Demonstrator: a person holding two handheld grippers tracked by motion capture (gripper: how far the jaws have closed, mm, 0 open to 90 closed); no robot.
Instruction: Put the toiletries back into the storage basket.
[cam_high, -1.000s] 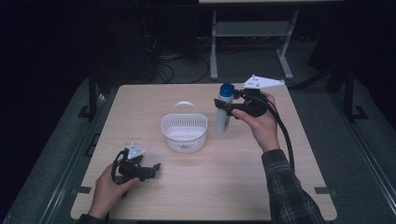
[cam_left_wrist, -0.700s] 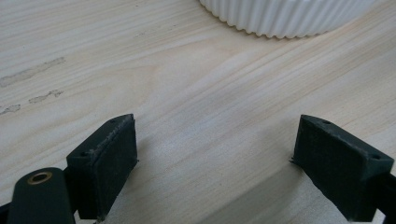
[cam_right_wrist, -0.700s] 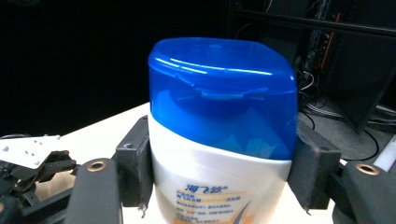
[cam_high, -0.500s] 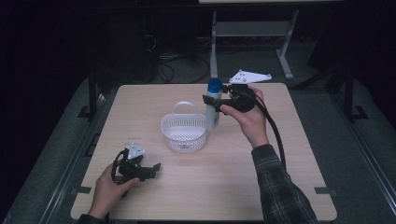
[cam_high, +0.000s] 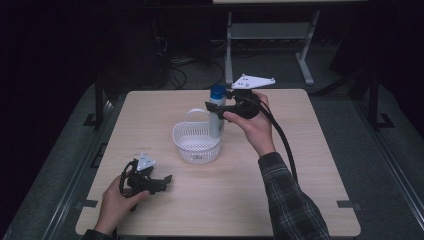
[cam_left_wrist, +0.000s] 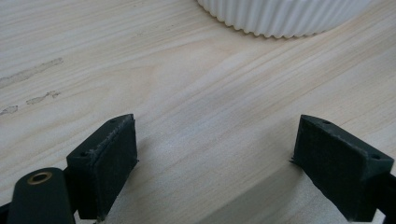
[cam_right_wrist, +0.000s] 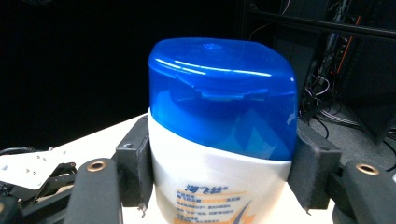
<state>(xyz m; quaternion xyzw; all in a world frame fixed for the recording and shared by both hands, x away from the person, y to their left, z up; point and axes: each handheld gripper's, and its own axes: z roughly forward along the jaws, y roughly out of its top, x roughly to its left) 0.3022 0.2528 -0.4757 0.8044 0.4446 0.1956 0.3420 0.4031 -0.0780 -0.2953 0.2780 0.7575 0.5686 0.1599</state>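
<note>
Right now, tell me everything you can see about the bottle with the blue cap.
The bottle is white plastic with a glossy, translucent blue cap that looks closed. Its front carries blue printed characters over an orange design. It stands upright, clamped just below the cap between the two black jaws of the right gripper, one jaw on each side. In the high view it hangs at the far right rim of the white basket. Whether its base touches the basket cannot be told.

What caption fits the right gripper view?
Right gripper jaws clamp a white bottle just below its blue cap.
</note>
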